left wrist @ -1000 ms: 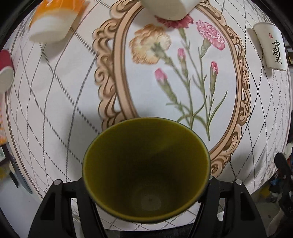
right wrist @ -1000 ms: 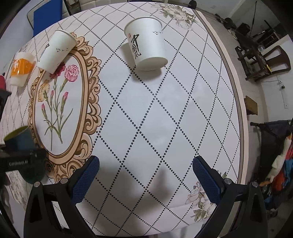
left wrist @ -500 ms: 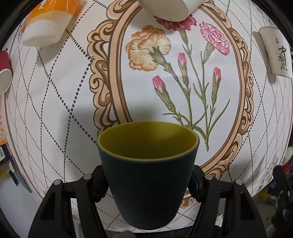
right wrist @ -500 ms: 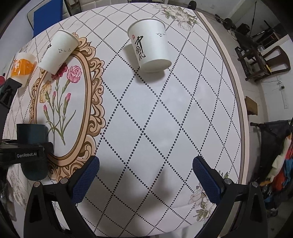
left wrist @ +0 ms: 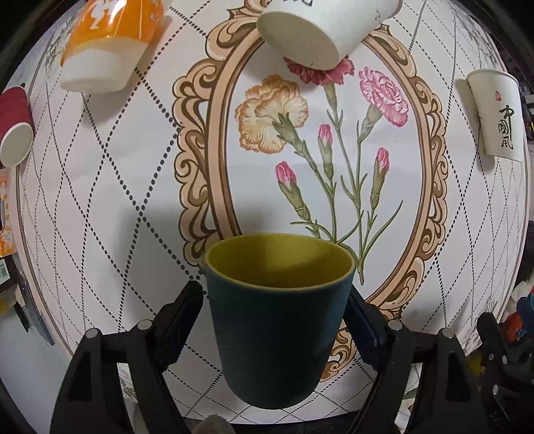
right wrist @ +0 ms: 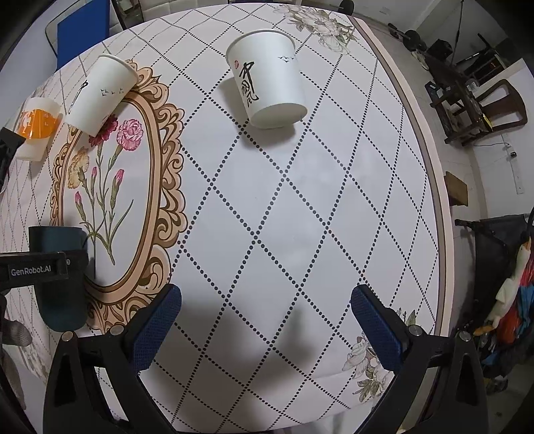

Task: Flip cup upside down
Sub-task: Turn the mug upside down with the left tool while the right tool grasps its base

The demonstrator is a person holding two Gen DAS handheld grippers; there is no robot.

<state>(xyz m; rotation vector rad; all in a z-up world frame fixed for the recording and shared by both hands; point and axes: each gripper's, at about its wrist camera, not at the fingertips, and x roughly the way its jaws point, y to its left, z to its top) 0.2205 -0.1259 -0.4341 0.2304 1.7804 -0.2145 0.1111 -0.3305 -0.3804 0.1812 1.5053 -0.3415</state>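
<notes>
A dark teal cup (left wrist: 277, 320) with a yellow-green inside stands upright between the jaws of my left gripper (left wrist: 273, 310). The jaws stand a little apart from its sides and do not press it. The cup rests near the table's front edge on the floral frame print. It also shows in the right wrist view (right wrist: 60, 277) at the far left, behind the left gripper's body. My right gripper (right wrist: 266, 313) is open and empty above the diamond-patterned cloth.
A white paper cup (left wrist: 328, 30) lies tilted at the top of the floral oval. An orange and white cup (left wrist: 110, 43), a red cup (left wrist: 13, 130) and a white cup with black characters (right wrist: 267, 80) stand around. The table edge (right wrist: 437, 207) runs on the right.
The teal cup turned from mouth-toward-camera to upright and was set on the table. My left jaws have opened off its sides. The right gripper barely moved.
</notes>
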